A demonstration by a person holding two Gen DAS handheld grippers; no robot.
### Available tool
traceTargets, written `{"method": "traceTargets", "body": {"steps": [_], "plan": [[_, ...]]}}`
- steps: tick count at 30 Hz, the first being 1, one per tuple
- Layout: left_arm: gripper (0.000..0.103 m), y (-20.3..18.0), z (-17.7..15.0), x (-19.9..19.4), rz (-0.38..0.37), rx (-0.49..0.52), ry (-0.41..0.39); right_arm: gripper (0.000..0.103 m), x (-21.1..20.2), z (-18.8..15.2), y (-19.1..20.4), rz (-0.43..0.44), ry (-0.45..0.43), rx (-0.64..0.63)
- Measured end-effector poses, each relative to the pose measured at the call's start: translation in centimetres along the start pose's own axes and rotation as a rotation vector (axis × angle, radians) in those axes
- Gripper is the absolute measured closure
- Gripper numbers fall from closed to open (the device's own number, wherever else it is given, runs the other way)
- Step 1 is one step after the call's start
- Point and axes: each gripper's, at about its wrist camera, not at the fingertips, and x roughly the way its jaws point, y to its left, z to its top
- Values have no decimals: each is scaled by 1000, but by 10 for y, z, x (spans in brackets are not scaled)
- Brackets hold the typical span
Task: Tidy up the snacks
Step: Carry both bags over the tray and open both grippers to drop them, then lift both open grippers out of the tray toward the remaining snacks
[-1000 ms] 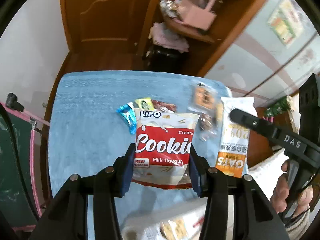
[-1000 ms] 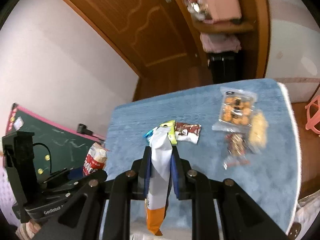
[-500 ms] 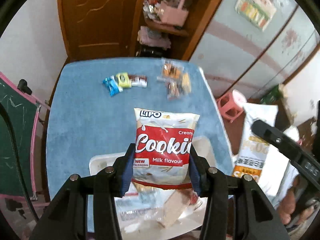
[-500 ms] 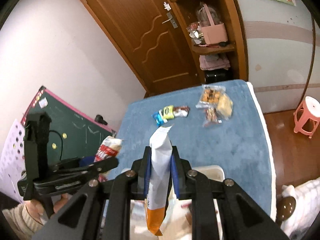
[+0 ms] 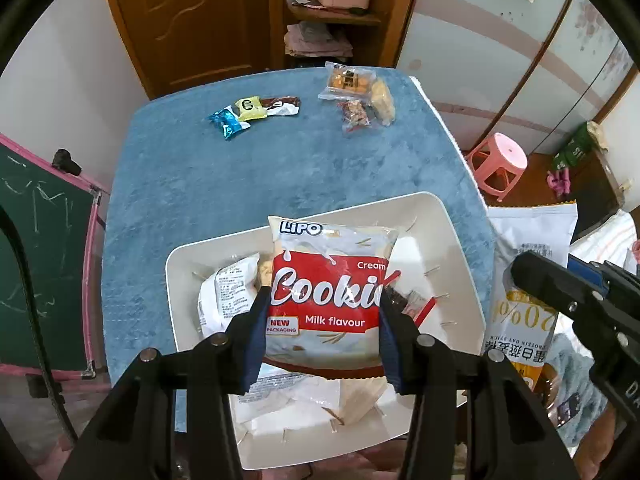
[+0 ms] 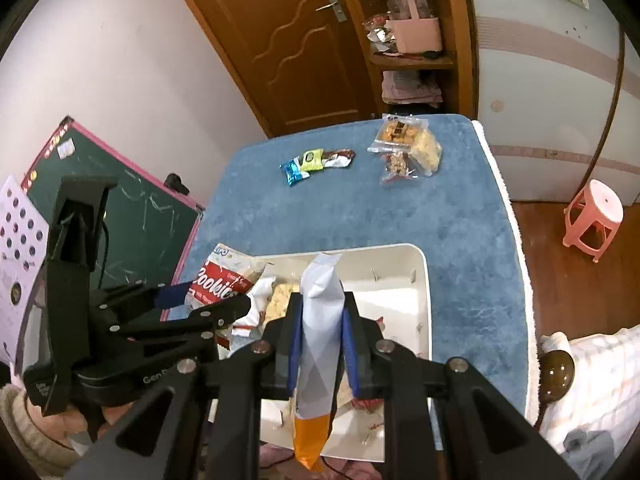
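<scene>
The cookie packet [image 5: 326, 294] is clamped in the left tongs [image 5: 322, 334], the oat-stick pouch [image 6: 320, 336] in the right tongs [image 6: 321, 340], both above the white tray [image 5: 448, 240]. Depositing is judged in hand; lowering and release are called for next.

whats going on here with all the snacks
A person is sorting snacks with handheld tongs. The left tongs grip a red-and-white Lipo cookie bag above the white plastic bin, which already holds several packets. The right tongs pinch a tall white-and-orange oat-stick pouch over the same bin. Two small clusters of wrapped snacks lie at the far end of the blue cloth-covered table.
</scene>
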Motion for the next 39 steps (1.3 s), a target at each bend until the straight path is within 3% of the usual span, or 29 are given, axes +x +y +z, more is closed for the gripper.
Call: {"method": "traceTargets", "body": {"steps": [9,12,14,15,39], "plan": [[54,4,-9,-1,46,-10,6,82,11,-7,9,-14,53,-30],[39,7,-10,-3,54,-26,9,75,13,-6,10,-3,73,-21],[24,9,-12,-5,61,-32,3,55,12,-5,10,-8,75,-14],[22,9,-13,-6,65,-34,-3,54,10,-5,11,-11,66,-12],[22,8,-21,-17,71,-31,-17,54,2,-8,20,-14,45,-16]]}}
